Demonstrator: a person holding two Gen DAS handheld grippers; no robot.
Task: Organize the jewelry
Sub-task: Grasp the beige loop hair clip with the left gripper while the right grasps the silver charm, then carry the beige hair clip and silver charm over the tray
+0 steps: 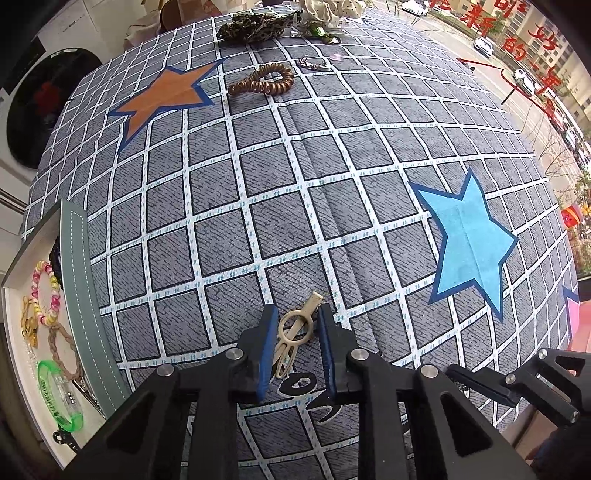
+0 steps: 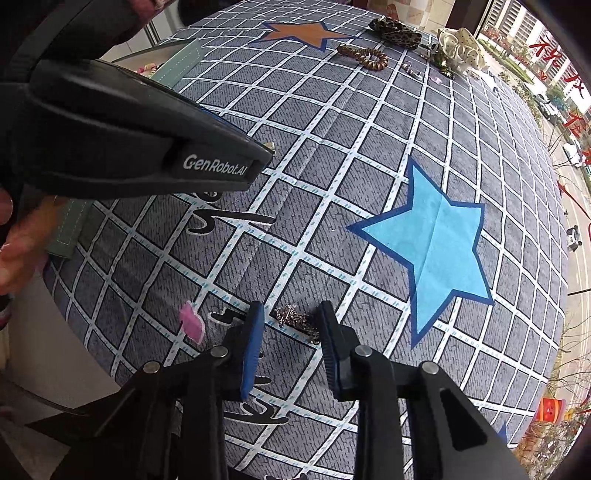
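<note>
My left gripper [image 1: 295, 314] is open, its blue pads on either side of a beige hair clip [image 1: 295, 332] lying on the checked cloth. My right gripper [image 2: 291, 310] is open around a small silver chain piece [image 2: 295, 318] on the cloth. A white jewelry box [image 1: 22, 332] with a grey-green lid edge sits at the left; it holds a pink-yellow bead bracelet [image 1: 46, 291], a braided cord loop, a green wristband [image 1: 59, 398] and gold pieces. The left gripper's body [image 2: 129, 136] fills the right wrist view's upper left.
At the far edge lie a brown spiral hair tie [image 1: 262, 79], a leopard scrunchie [image 1: 255, 26], a white dotted scrunchie [image 2: 461, 48] and small silver and pink trinkets [image 1: 316, 62]. A pink piece [image 2: 192, 321] lies near the right gripper. A window is at the right.
</note>
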